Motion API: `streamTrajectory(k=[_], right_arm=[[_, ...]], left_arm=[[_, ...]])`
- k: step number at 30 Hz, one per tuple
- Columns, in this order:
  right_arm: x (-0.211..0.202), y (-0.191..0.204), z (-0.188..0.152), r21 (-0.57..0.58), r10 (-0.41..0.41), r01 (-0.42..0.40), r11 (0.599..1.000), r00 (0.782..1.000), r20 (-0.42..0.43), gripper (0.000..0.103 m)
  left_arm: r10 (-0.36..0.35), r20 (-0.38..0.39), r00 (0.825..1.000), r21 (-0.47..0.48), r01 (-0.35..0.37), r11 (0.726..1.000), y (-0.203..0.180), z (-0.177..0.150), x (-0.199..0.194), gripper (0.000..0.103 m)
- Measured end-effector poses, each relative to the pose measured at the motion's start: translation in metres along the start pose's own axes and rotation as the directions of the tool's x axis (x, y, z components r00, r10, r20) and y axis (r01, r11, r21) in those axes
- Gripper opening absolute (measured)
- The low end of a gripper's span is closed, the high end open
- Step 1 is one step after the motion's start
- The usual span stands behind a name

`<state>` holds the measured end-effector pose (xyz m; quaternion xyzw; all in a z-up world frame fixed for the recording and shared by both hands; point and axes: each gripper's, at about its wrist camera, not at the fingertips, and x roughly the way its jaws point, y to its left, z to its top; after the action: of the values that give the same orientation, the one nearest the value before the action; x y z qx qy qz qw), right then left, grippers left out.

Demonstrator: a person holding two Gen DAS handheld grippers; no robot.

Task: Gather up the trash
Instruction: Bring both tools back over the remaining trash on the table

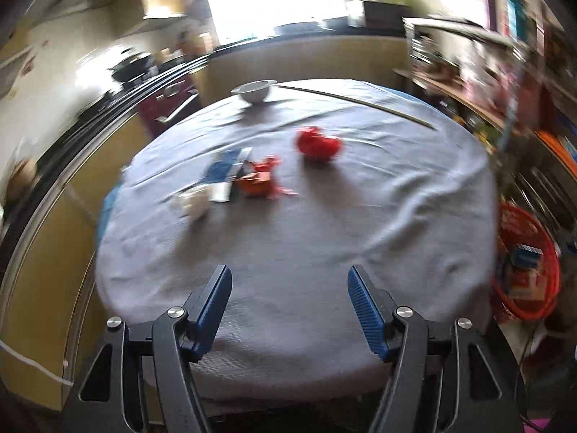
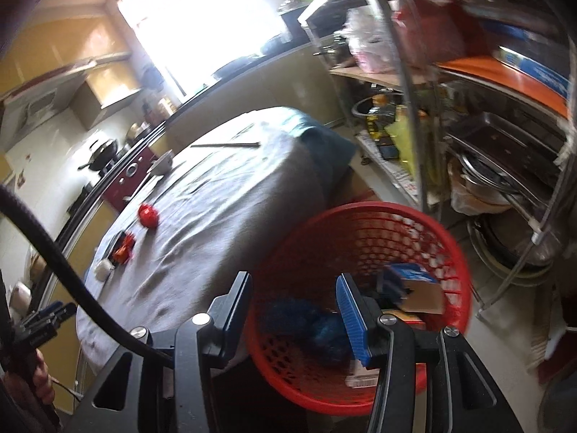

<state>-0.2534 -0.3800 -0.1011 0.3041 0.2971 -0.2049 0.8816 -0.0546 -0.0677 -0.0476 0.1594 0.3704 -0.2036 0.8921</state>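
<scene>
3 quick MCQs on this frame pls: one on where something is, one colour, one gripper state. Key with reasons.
1. Where is the red mesh plastic basket?
A. on the table
B. on the floor beside the table
C. on the metal shelf

2. What colour is the crumpled wrapper ball nearest the middle of the grey-clothed round table?
A. red
B. green
C. yellow

3. What state is the right gripper in?
A. shut on a box
B. shut on nothing
C. open, holding nothing

Key:
1 B: the right wrist view shows it standing low next to the table edge.
2 A: it shows bright red in both views.
3 C: its jaws stand apart over the basket with nothing between them. The left gripper is open too.
</scene>
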Motion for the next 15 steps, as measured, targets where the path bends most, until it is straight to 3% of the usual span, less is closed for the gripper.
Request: streamTrajectory(k=[6, 15], right_arm=[[0.011, 0.048, -0.004, -0.093, 0.039, -0.042, 0.995, 0.998, -0.04, 0.052], [0.032, 0.119, -0.018, -0.247, 0.09, -0.117, 0.962, 0.989, -0.119, 0.052]], left_arm=[[0.081, -0.002, 0.997, -0.136, -0.081, 0.987, 0.059, -0.01, 0.004, 0.068], [0.183, -0.027, 0.983, -0.23, -0.185, 0.955, 0.105, -0.028, 0.007, 0.068]])
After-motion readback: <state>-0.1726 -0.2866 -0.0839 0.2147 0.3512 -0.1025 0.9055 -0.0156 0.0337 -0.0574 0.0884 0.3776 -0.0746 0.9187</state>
